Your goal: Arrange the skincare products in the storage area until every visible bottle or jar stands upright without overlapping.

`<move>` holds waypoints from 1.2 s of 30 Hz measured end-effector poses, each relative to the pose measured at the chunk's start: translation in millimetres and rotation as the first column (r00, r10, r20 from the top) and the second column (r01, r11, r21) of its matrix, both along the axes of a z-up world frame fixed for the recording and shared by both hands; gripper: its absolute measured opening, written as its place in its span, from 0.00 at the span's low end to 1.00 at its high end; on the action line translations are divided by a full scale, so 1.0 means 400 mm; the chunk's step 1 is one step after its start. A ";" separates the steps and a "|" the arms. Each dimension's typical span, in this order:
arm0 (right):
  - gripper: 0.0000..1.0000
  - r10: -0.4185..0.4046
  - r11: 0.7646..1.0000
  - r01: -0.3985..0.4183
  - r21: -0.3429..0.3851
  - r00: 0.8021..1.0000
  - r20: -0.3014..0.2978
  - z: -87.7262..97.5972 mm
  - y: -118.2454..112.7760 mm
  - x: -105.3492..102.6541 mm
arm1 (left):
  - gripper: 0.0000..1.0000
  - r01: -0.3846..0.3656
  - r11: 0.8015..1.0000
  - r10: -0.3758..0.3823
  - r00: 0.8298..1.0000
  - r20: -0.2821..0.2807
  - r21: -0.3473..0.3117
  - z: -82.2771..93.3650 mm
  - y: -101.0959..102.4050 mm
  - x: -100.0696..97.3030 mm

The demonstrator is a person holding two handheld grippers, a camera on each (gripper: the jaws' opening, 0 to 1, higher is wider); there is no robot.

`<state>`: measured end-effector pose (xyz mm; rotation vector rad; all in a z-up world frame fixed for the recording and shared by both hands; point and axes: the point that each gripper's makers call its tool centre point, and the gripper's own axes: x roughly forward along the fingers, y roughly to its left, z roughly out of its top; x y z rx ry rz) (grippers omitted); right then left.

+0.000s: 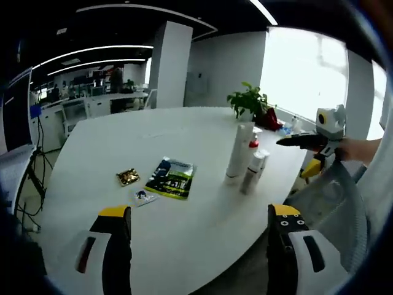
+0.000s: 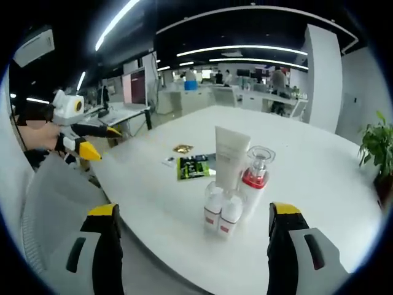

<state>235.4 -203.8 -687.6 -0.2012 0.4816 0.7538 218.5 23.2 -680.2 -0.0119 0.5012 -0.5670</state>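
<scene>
Skincare products stand clustered on a white table as both grippers hover short of it, jaws spread wide and holding nothing. Ahead of the right gripper, between its jaws, a tall white tube rises behind two small white bottles, with a clear-capped, red-collared bottle touching them on the right; labels are too small to read. From the left gripper the same cluster sits ahead and right, the rear items partly hidden behind the tube. A green packet, a gold sachet and a small sachet lie flat ahead and left
</scene>
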 end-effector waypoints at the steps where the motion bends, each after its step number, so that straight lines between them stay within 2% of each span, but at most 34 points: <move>1: 0.99 0.004 1.000 -0.004 -0.005 1.000 0.001 0.000 0.002 -0.002 | 0.84 -0.001 1.000 0.001 1.000 -0.006 -0.003 -0.002 -0.001 -0.002; 6: 0.99 -0.003 1.000 0.003 -0.013 1.000 0.008 0.002 -0.002 0.000 | 0.89 -0.003 1.000 0.003 1.000 -0.021 -0.007 -0.021 -0.002 -0.006; 8: 0.99 -0.012 1.000 0.012 -0.010 1.000 0.012 0.004 -0.005 0.002 | 0.89 -0.003 1.000 0.002 0.999 -0.038 -0.012 -0.024 -0.002 -0.007; 22: 0.98 -0.028 1.000 0.028 0.003 1.000 0.000 0.001 -0.014 0.004 | 0.86 -0.028 1.000 0.028 0.998 -0.059 -0.001 -0.044 0.022 0.000; 32: 0.99 -0.016 1.000 0.016 0.002 1.000 -0.021 -0.008 -0.011 0.001 | 0.87 -0.011 1.000 0.012 0.997 -0.076 0.012 -0.046 0.001 0.016; 36: 0.99 -0.017 1.000 0.017 0.000 1.000 -0.017 -0.005 -0.010 0.000 | 0.87 0.022 0.999 -0.019 0.997 -0.078 0.041 -0.049 -0.013 0.028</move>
